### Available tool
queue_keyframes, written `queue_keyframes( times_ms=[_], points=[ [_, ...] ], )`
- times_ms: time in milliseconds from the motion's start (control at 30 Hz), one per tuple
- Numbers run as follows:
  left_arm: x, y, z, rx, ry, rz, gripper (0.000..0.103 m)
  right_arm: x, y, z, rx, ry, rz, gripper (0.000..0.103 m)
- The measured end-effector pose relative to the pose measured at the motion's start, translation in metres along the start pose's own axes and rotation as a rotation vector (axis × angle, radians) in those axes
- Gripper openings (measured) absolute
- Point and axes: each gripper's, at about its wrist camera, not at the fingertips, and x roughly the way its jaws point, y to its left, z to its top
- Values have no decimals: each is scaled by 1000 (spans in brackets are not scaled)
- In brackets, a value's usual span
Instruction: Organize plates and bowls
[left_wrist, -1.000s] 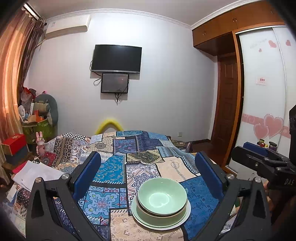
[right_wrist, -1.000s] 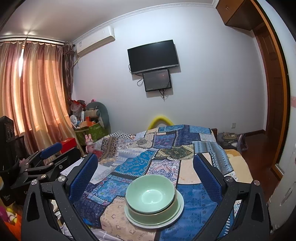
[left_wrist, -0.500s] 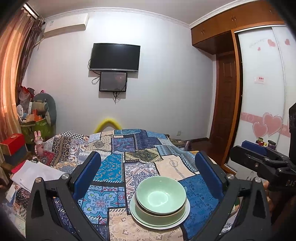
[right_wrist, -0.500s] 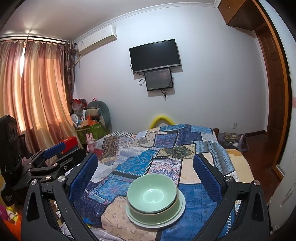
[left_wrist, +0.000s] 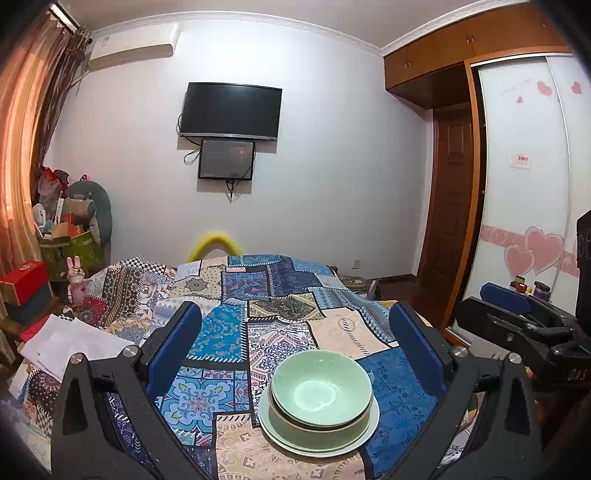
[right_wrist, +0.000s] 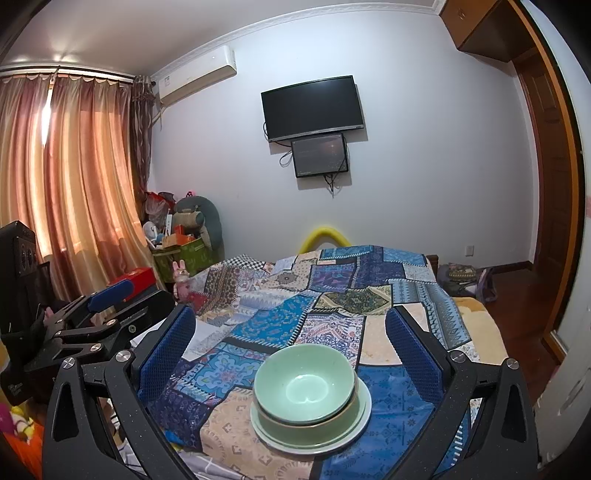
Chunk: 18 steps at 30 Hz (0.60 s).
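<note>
Two bowls (left_wrist: 320, 392) already sit nested on the plate (left_wrist: 369, 424) on the bed (left_wrist: 236, 332), both claws, left claw (left_wrist: 295, 343) and right claw (right_wrist: 290, 347), spread wide and empty, so looks basically done.

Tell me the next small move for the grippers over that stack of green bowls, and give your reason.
Probably ease both grippers back and leave the stack alone. The green bowls already sit nested on the plate, upright on the patchwork cloth. The left gripper and right gripper are both open, empty and clear of the dishes, so nothing seems left to place.
</note>
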Motion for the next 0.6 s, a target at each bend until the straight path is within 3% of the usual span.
queue_keyframes(
  times_ms=[600],
  points=[
    [9,3,-1,-19,23,-15,103,3,-1,0,-1,7,-1,103]
  ],
)
